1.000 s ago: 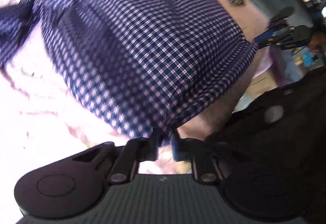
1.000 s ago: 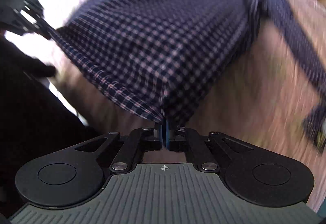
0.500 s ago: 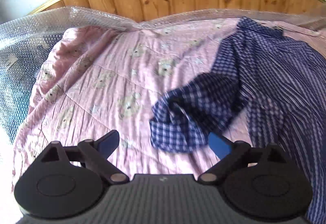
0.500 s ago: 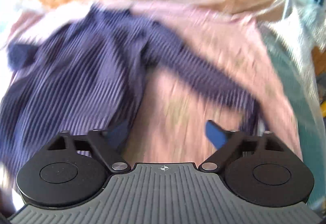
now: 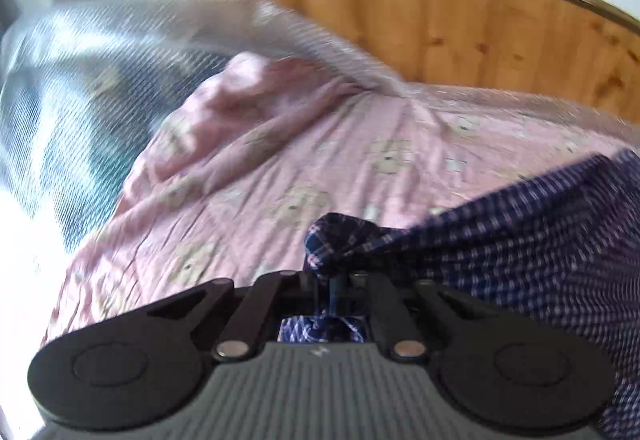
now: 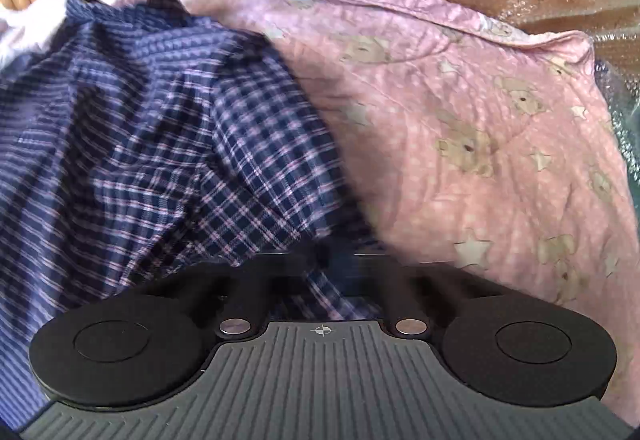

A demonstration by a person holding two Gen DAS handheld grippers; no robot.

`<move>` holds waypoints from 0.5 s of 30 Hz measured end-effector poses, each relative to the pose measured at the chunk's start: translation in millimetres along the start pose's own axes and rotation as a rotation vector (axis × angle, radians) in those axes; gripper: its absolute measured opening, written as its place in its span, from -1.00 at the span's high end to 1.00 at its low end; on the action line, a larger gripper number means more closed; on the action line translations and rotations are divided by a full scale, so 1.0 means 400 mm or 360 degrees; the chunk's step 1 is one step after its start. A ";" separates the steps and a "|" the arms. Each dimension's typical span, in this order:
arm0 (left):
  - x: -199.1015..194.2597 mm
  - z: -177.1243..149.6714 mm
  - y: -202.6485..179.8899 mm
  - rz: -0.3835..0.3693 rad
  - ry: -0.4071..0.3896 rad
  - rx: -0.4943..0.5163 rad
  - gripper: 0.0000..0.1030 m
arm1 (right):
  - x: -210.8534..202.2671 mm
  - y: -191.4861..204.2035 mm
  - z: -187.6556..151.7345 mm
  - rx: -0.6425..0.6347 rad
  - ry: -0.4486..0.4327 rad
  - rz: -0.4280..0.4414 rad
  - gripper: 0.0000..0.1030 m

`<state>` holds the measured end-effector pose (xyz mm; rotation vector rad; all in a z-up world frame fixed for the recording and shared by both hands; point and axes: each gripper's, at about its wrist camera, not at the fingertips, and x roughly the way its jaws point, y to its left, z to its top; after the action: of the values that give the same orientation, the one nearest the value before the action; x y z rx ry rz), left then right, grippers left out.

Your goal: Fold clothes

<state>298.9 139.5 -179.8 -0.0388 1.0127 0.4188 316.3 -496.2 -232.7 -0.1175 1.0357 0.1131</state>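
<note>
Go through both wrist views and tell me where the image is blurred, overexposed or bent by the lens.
Left wrist view: bubble wrap smeared by motion, lower left edge blown out white, headboard bowed by the fisheye. Right wrist view: plaid shirt blurred at left, pink quilt sharp and evenly lit.

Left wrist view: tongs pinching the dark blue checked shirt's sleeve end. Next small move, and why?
Probably carry the sleeves inward across the shirt body. The left tongs, whose jaws have just been closing, clamp a bunched sleeve end of the dark blue checked shirt; the right tongs have closed on cloth too. The shirt lies spread on the pink bear-print quilt, so folding sleeves in looks next.
</note>
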 end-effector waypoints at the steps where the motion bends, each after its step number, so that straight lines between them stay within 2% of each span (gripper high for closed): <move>1: 0.041 -0.010 0.018 0.0040 0.0113 0.0047 0.60 | 0.003 -0.002 -0.003 -0.0022 0.0002 0.0014 0.95; 2: 0.081 -0.025 0.025 0.0092 0.0223 0.0128 0.35 | 0.006 -0.002 -0.005 -0.0049 0.0007 0.0026 0.94; 3: 0.113 -0.052 0.014 0.0148 0.0309 0.0268 0.26 | 0.008 -0.002 0.001 -0.0081 0.0028 0.0037 0.93; 4: 0.121 -0.079 0.000 0.0164 0.0336 0.0402 0.24 | -0.002 0.003 0.016 -0.0133 0.0013 0.0011 0.88; 5: 0.108 -0.101 -0.010 0.0156 0.0307 0.0498 0.19 | -0.014 0.009 0.032 -0.0189 -0.0009 -0.0021 0.74; 6: 0.091 -0.116 -0.018 0.0157 0.0261 0.0543 0.10 | -0.027 0.015 0.048 -0.0244 -0.0031 -0.0053 0.61; 7: 0.074 -0.123 -0.023 0.0162 0.0217 0.0548 -0.15 | -0.051 0.027 0.071 -0.0293 -0.0096 -0.0065 0.42; 8: 0.058 -0.129 -0.028 0.0169 0.0176 0.0543 -0.25 | -0.077 0.041 0.097 -0.0340 -0.0170 -0.0072 0.35; 9: 0.047 -0.132 -0.035 0.0193 0.0139 0.0532 -0.25 | -0.103 0.056 0.122 -0.0386 -0.0244 -0.0079 0.32; 11: 0.028 -0.131 -0.066 0.0296 0.0050 0.0564 -0.21 | -0.122 0.106 0.186 -0.0500 -0.0378 0.0049 0.03; 13: -0.007 -0.122 -0.120 0.0432 -0.0116 0.0682 -0.14 | -0.108 0.186 0.239 -0.0682 -0.0450 0.0218 -0.16; 14: -0.035 -0.116 -0.158 0.0436 -0.0231 0.0767 -0.14 | -0.087 0.234 0.262 -0.0805 -0.0458 0.0325 -0.34; 15: -0.063 -0.109 -0.197 0.0382 -0.0338 0.0858 -0.17 | -0.057 0.278 0.269 -0.0939 -0.0447 0.0359 -0.42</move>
<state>280.2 49.1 -195.0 0.6047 0.8943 0.3468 379.5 -371.2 -163.5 -0.5059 0.7066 0.6235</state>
